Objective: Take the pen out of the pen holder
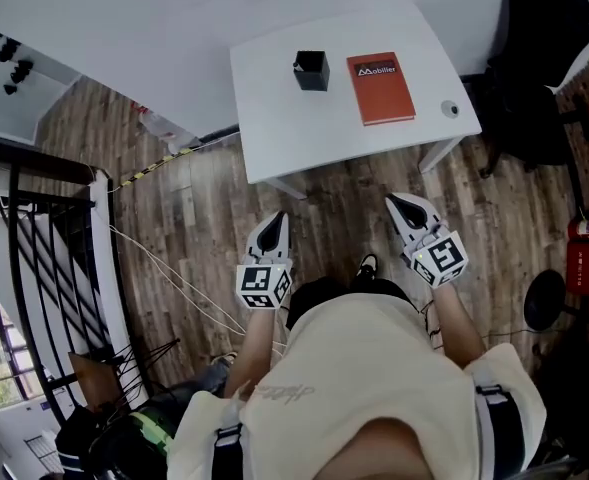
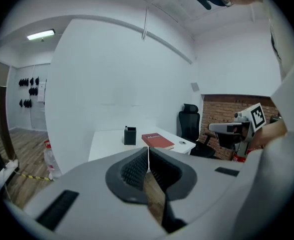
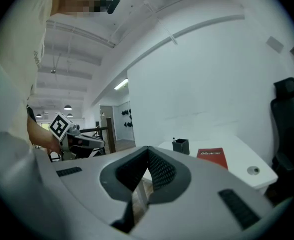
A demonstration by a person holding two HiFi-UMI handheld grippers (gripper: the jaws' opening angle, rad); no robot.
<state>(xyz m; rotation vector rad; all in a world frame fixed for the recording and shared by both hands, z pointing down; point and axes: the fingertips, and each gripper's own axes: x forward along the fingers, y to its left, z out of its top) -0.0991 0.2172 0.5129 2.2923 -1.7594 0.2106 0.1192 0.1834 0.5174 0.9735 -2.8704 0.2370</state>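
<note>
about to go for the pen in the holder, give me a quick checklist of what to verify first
1. Pen in the pen holder: ok, a thin dark tip shows above its rim.
2. Pen holder upright on the table: ok.
3. Left gripper ready to grasp: not ok, jaws together and empty.
4. Right gripper ready to grasp: not ok, jaws together and empty.
5. Grippers at the holder: not ok, both hang over the floor, short of the table's near edge.
6. Room around the holder: ok, the red notebook lies beside it, apart.
</note>
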